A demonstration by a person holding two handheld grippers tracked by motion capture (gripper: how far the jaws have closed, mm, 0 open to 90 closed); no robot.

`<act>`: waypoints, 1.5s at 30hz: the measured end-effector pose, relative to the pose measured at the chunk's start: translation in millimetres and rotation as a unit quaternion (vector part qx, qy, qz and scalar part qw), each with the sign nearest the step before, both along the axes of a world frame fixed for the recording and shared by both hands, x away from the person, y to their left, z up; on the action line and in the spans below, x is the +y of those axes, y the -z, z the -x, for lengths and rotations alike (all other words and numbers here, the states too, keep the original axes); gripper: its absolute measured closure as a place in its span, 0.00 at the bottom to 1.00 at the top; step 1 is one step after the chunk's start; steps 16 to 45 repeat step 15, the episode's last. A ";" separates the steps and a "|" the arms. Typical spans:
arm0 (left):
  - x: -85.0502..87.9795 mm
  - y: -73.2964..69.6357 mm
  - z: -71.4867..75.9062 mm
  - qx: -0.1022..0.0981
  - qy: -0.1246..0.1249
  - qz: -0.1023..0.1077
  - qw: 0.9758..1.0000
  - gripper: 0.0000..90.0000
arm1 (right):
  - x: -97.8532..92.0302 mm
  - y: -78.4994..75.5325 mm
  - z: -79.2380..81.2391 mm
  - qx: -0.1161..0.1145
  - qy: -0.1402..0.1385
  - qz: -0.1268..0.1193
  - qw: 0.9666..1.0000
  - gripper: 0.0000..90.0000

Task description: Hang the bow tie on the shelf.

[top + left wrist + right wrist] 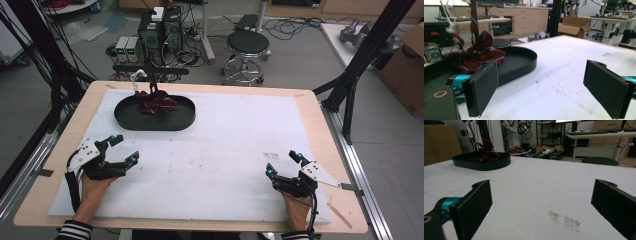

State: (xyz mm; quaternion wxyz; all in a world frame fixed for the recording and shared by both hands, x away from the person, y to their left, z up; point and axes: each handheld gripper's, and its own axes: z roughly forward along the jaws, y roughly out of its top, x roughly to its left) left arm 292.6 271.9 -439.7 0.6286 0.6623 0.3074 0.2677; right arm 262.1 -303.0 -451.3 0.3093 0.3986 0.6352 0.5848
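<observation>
work surface: a wooden table (320,125) with a white mat (240,150) laid over most of its top. the mat carries a small patch of grey specks (271,156) near the right side (also seen in the right gripper view, between the jaws).

room: grey floor behind the table. a round black stool (247,45) stands beyond the far edge, next to two computer towers (160,30) with loose cables around them. black frame posts rise at both sides of the table. a cardboard box (407,70) sits on the floor at far right.

container: one black oval tray (125,117) rests on the mat at the far left of the table. it holds a dark red cloth (156,102), bunched in a heap toward the tray's far side. a strip of the cloth rises upward from the heap, with a white piece (137,75) at its upper end.

grippers: the left gripper (122,150) is held low over the near left corner of the mat, jaws spread wide, gripping nothing; it points toward the tray, which lies near but apart. the right gripper (283,163) is held low over the near right part of the mat, jaws likewise spread wide and empty, well apart from the tray.
</observation>
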 end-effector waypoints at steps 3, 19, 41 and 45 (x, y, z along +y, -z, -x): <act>-1.8 9.5 2.3 0.005 -0.002 -0.005 1.000 0.14 | 0.7 -0.1 0.4 0.002 -0.001 0.000 1.000 0.03; 0.4 13.2 7.8 -0.011 -0.032 0.017 0.999 0.15 | 1.3 0.0 1.0 -0.002 0.003 0.005 1.000 0.03; 0.4 13.2 7.8 -0.011 -0.032 0.017 0.999 0.15 | 1.3 0.0 1.0 -0.002 0.003 0.005 1.000 0.03; 0.4 13.2 7.8 -0.011 -0.032 0.017 0.999 0.15 | 1.3 0.0 1.0 -0.002 0.003 0.005 1.000 0.03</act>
